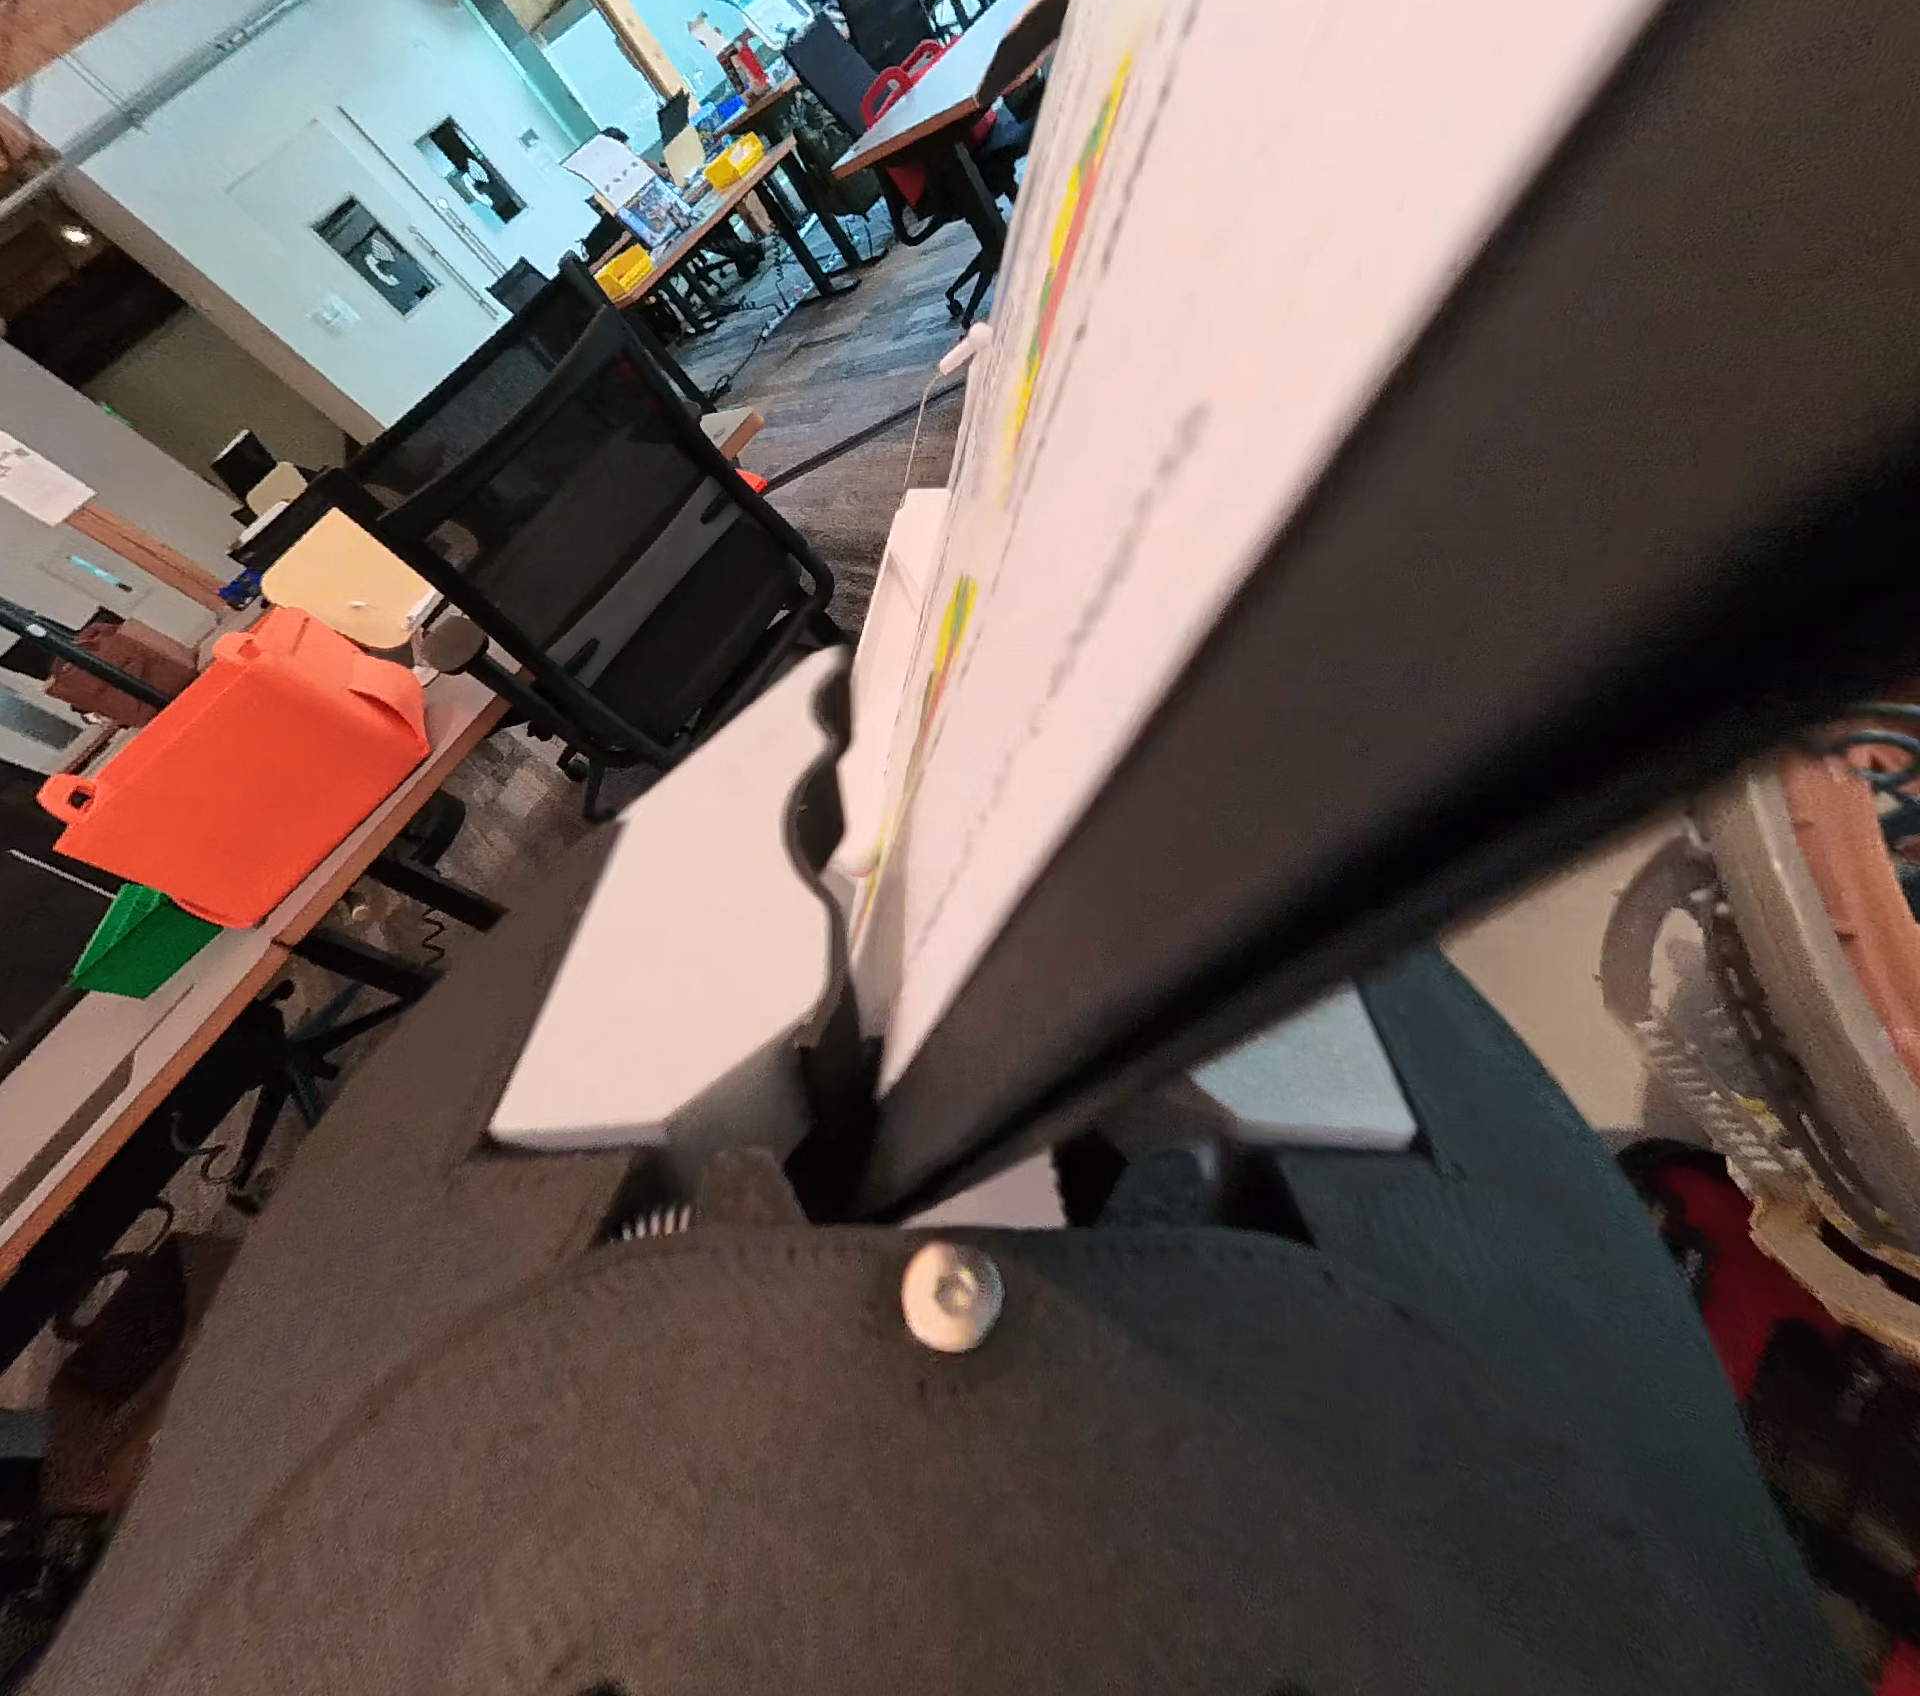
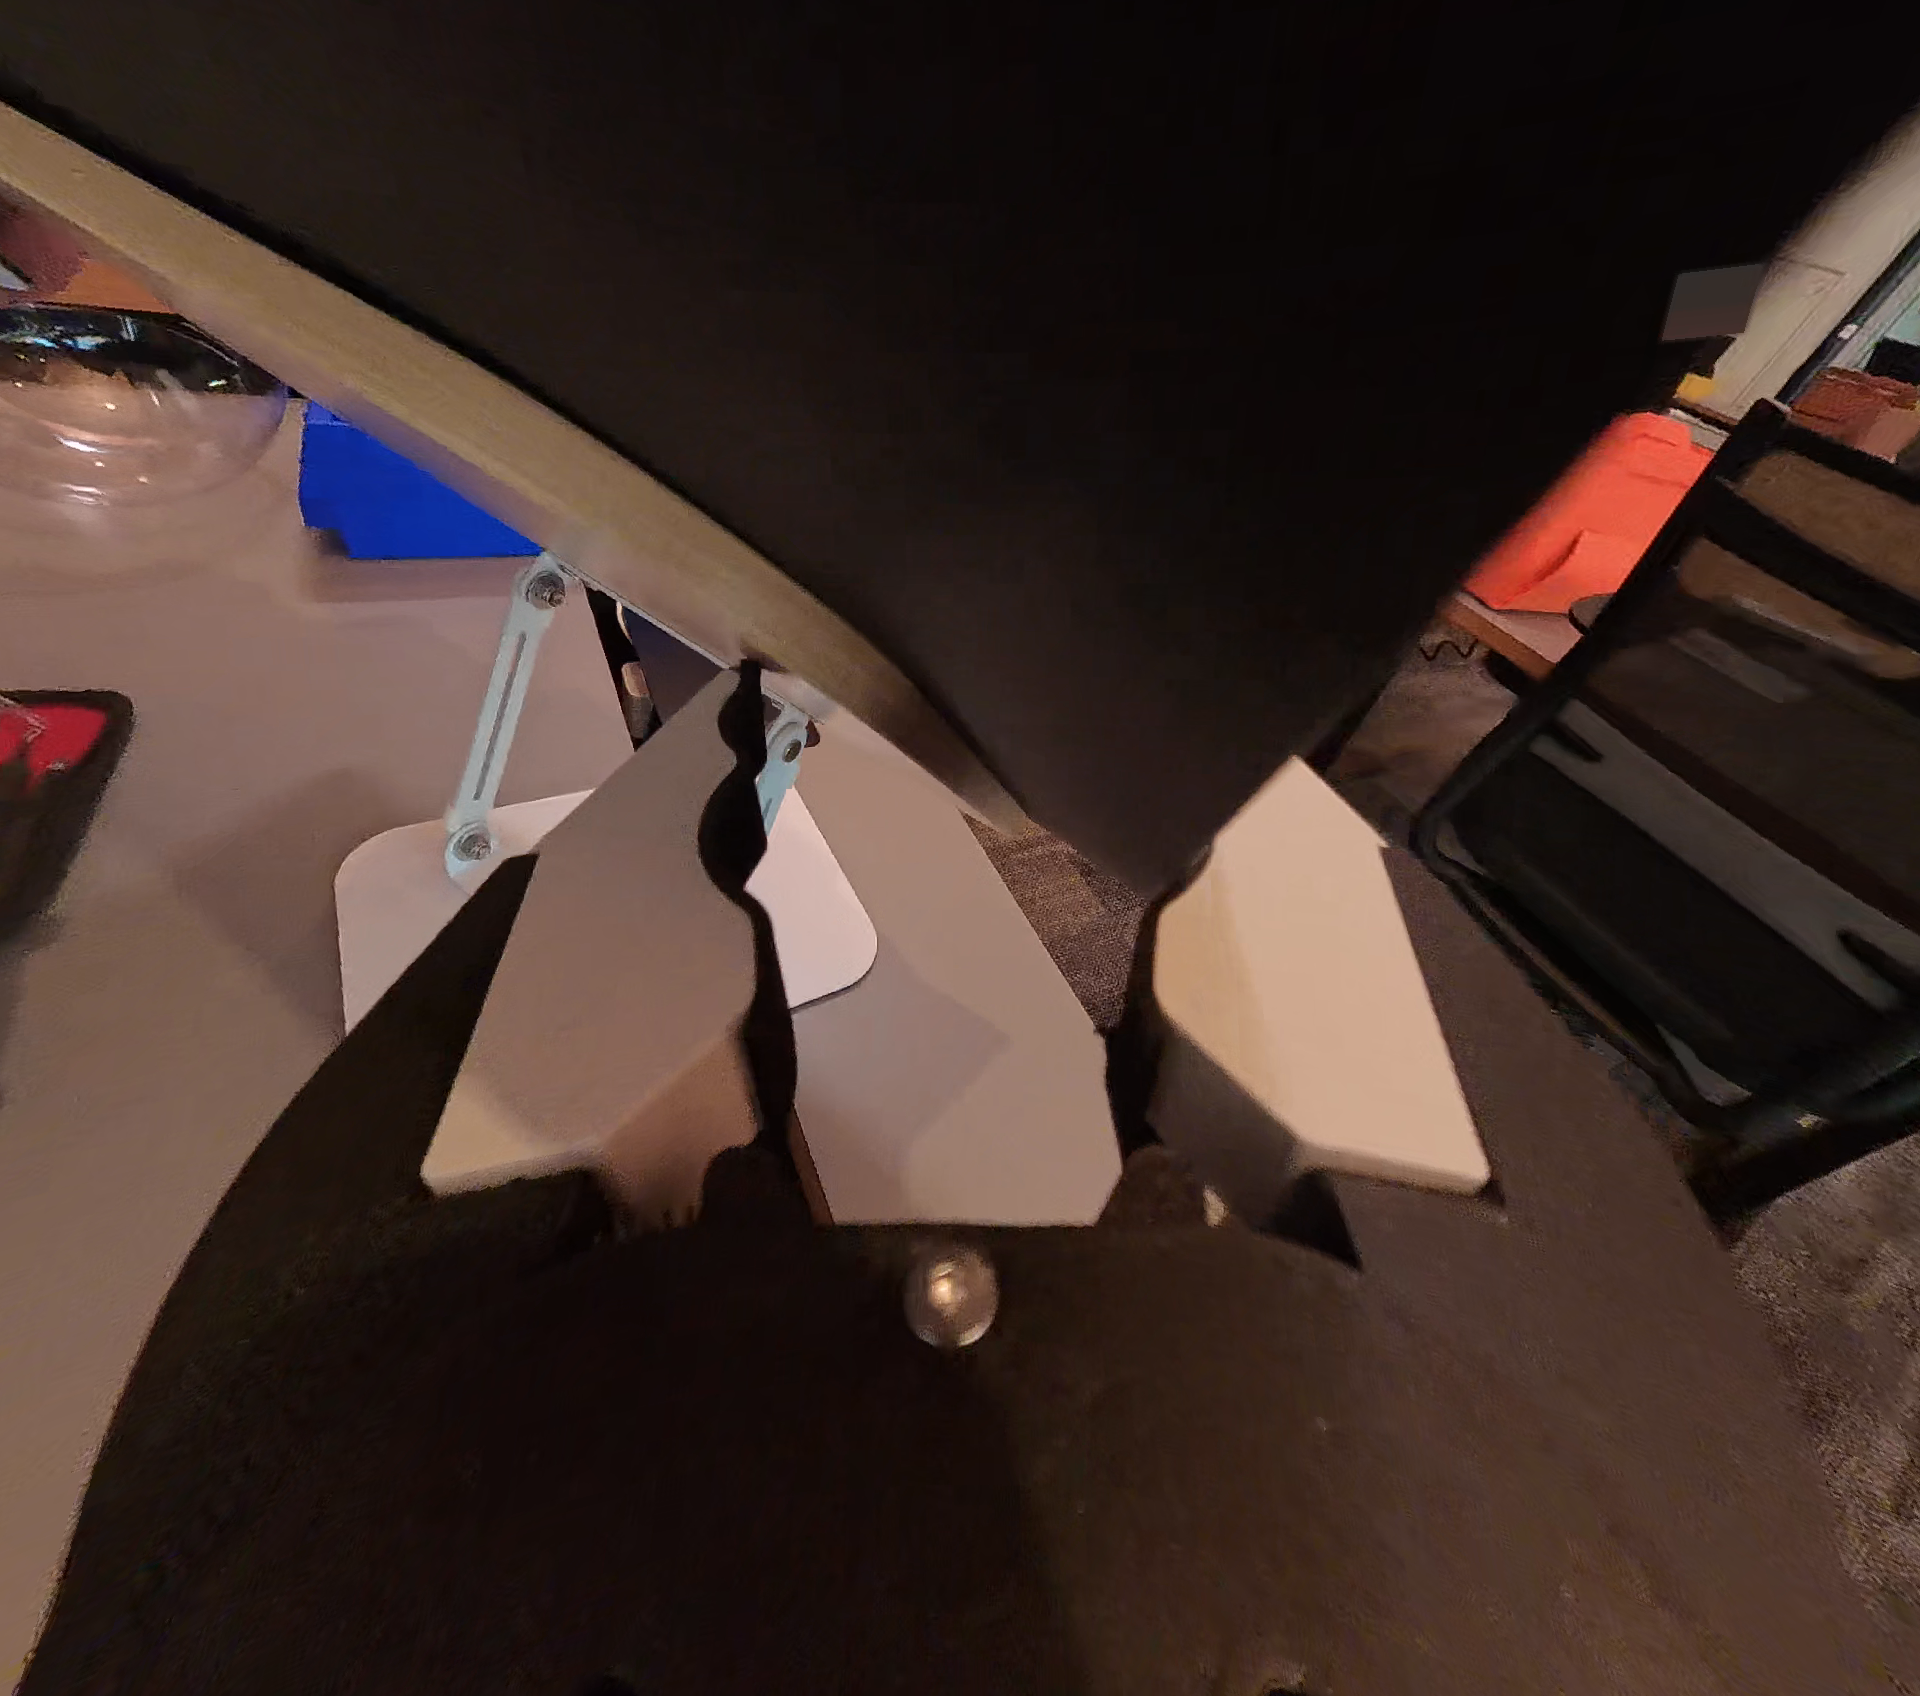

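Note:
My left gripper is shut on the lower edge of a flat screen, lit white with coloured cells, inside a black frame. One white finger shows at the left; the other is mostly hidden behind the frame. My right gripper is open, with white fingers wide apart over the white table. A large dark panel with a pale edge strip fills the top. Its lower corner touches the right-hand finger. A white hinged stand props it.
An orange box and a green bin sit on a desk at the left, beside a black mesh chair. The right wrist view shows a glass bowl, a blue box, a black chair and carpet. About 30 cm separates my left fingertips from my right.

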